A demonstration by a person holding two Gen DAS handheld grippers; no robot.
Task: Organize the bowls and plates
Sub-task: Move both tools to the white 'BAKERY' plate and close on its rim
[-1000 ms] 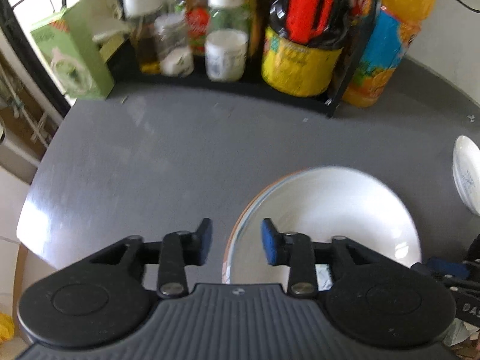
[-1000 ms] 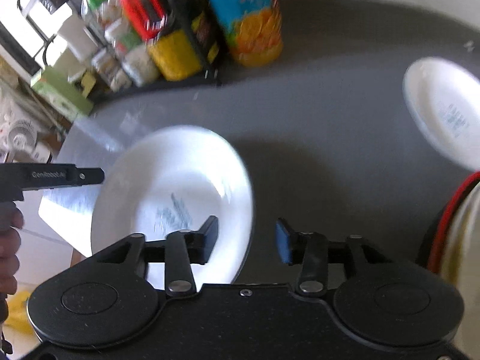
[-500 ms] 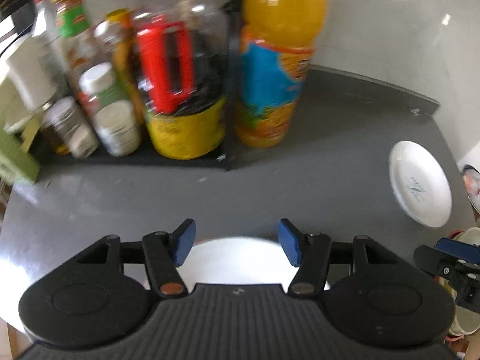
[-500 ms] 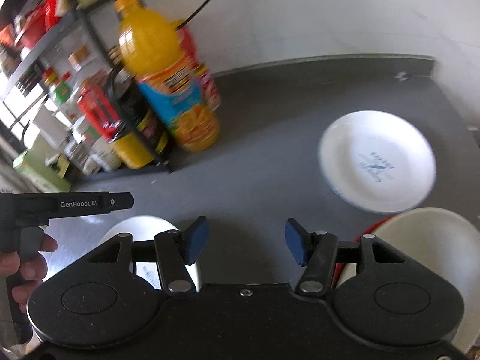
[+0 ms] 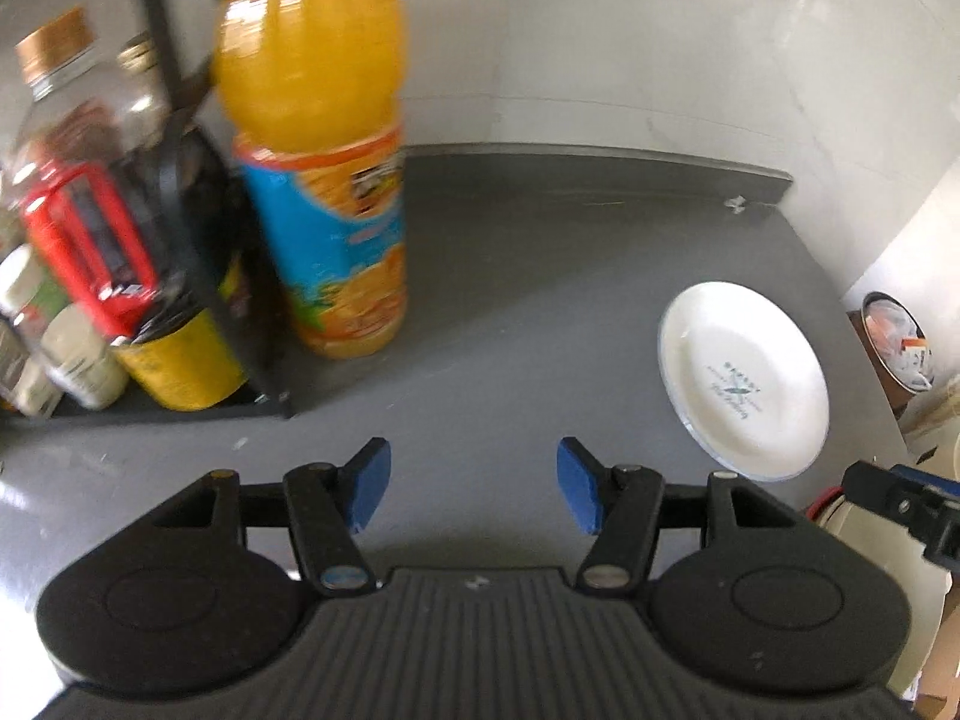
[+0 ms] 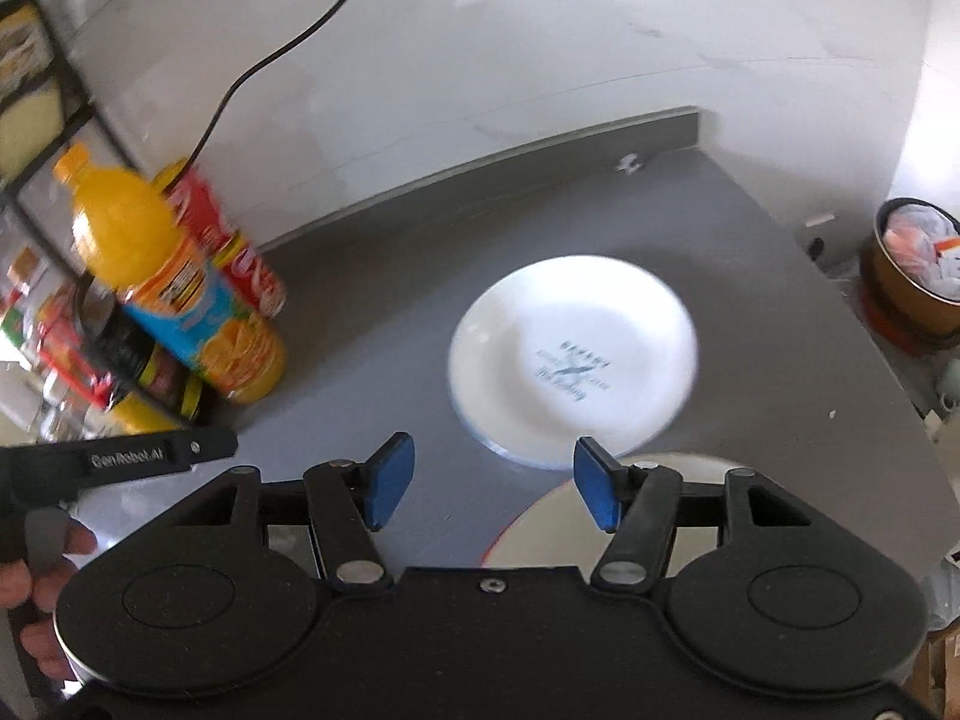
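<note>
A: Where is the plate just now?

B: The white plate lies flat on the grey table, its printed mark facing up, well apart from the orange juice bottle by the rack. Just beside its near edge — I cannot tell whether they touch — a red-rimmed cream dish shows behind the right gripper's fingers; plate or bowl, the view is too blurred and hidden to say.

A: And the grippers?

B: The right gripper hangs above the table with its blue pads spread wide, nothing between them. The left gripper is spread the same way and empty, over bare table; the plate sits off to its right.

A: How far along, then?

B: Early, I judge. Two pieces lie separately rather than stacked, neither is held, so the gathering is left to do — probably beginning with the white plate.
</note>
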